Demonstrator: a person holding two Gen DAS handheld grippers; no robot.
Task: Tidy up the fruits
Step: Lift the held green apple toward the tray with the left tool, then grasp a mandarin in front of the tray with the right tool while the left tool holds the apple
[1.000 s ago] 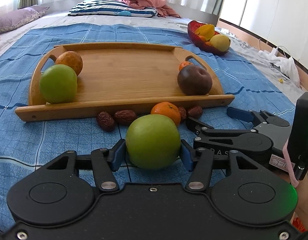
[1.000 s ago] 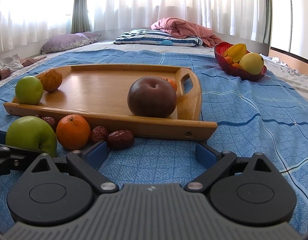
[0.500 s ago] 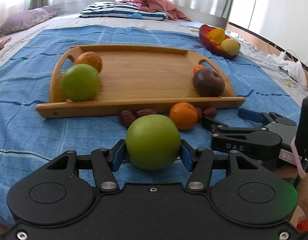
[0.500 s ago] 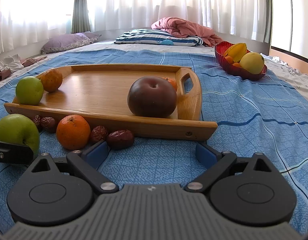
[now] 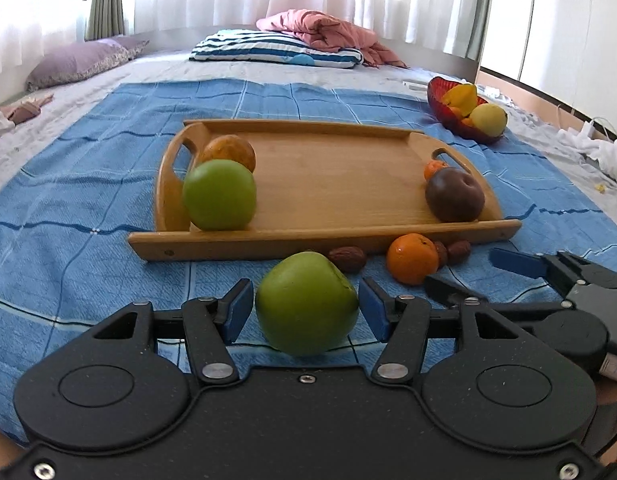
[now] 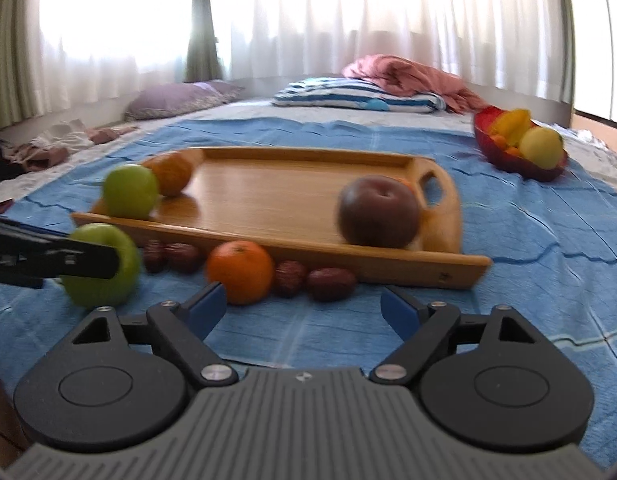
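Note:
My left gripper (image 5: 305, 296) is shut on a green apple (image 5: 306, 308), just in front of the wooden tray (image 5: 328, 244) on the blue cloth. From the right wrist view the same apple (image 6: 108, 284) sits behind a left finger (image 6: 68, 258). On the tray lie a second green apple (image 5: 219, 194), a brownish-orange fruit (image 5: 228, 150), a dark red fruit (image 5: 454, 194) and a small orange (image 5: 434, 168). My right gripper (image 6: 304, 300) is open, its jaws closing with nothing between them. An orange (image 6: 240, 272) lies just ahead of its left finger, with dates (image 6: 330, 284) beside it.
A red bowl (image 5: 464, 116) of yellow and orange fruit stands at the back right on the bed. Pillows and a pink blanket (image 5: 328, 32) lie at the far end. More dates (image 6: 172, 256) rest along the tray's front edge. My right gripper (image 5: 480, 276) shows low right in the left wrist view.
My left gripper has drawn back and to the left with the green apple. The right gripper has swung left toward the orange, and its jaws have narrowed a little.

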